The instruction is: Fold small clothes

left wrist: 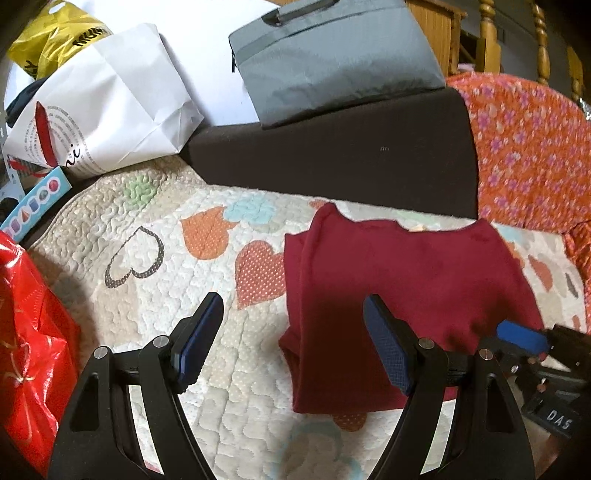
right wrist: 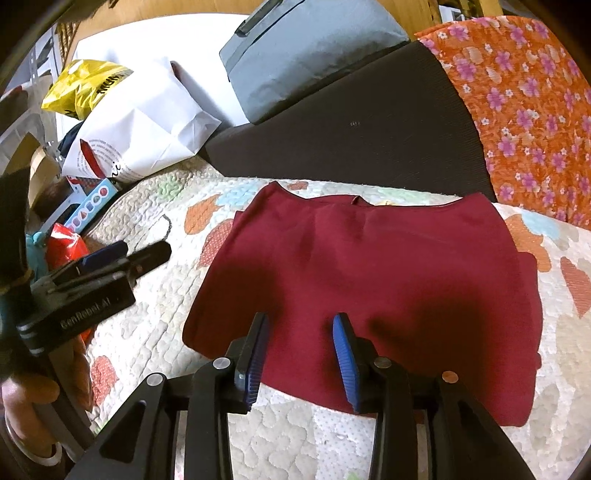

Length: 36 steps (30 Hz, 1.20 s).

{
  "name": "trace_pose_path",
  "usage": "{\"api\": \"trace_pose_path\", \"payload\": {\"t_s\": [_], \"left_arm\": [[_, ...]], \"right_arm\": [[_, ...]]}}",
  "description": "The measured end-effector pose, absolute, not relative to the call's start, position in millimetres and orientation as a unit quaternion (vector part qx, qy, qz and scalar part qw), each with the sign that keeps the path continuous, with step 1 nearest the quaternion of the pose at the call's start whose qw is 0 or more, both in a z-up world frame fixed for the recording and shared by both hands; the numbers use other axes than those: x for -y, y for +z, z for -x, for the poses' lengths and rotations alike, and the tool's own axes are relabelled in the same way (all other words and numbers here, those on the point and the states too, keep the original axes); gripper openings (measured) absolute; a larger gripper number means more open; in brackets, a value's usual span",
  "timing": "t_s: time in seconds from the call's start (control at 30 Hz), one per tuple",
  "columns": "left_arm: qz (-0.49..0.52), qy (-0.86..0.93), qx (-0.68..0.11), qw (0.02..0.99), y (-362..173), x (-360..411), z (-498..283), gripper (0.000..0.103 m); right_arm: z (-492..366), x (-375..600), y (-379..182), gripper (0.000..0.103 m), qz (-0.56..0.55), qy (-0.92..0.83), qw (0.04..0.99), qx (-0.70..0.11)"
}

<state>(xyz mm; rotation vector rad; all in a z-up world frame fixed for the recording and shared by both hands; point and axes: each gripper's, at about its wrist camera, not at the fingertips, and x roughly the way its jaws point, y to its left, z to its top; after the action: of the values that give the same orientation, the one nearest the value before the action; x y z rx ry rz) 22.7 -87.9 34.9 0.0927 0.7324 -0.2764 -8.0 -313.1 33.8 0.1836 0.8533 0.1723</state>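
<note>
A dark red garment [left wrist: 406, 280] lies folded flat on the heart-patterned quilt [left wrist: 155, 266]; it also shows in the right wrist view [right wrist: 369, 266]. My left gripper [left wrist: 293, 310] is open and empty, hovering over the garment's left edge. My right gripper [right wrist: 301, 325] is open and empty, just above the garment's near edge. The right gripper shows at the lower right of the left wrist view [left wrist: 524, 338]. The left gripper shows at the left of the right wrist view [right wrist: 125, 254].
A dark cushion [left wrist: 351, 162] and an orange flowered cloth [left wrist: 532, 147] lie behind the garment. A grey bag [left wrist: 332, 55], a white paper bag [left wrist: 107, 103], a yellow bag [left wrist: 51, 33] and a red plastic bag [left wrist: 26, 332] crowd the back and left.
</note>
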Motion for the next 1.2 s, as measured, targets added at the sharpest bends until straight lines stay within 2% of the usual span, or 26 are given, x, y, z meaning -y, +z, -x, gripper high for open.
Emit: {"api": "trace_pose_path", "payload": {"t_s": [0.6,0.97,1.2], "left_arm": [[-0.066,-0.121,-0.384,0.913,14.3,96.9,-45.0,0.079],[0.014,-0.125,-0.444,0.887,-4.6,62.8,-62.9,0.079],[0.032,-0.131,-0.486,0.864,-25.3,63.0,-70.6,0.079]], "right_arm": [[-36.2,306.9,22.3,0.036,-0.108,0.089,0.899,-0.416],[-101.4,290.5,25.6,0.044,-0.134,0.127,0.885,-0.428],[-151.6,253.3,11.2,0.045,-0.089,0.141,0.871,-0.462]]}}
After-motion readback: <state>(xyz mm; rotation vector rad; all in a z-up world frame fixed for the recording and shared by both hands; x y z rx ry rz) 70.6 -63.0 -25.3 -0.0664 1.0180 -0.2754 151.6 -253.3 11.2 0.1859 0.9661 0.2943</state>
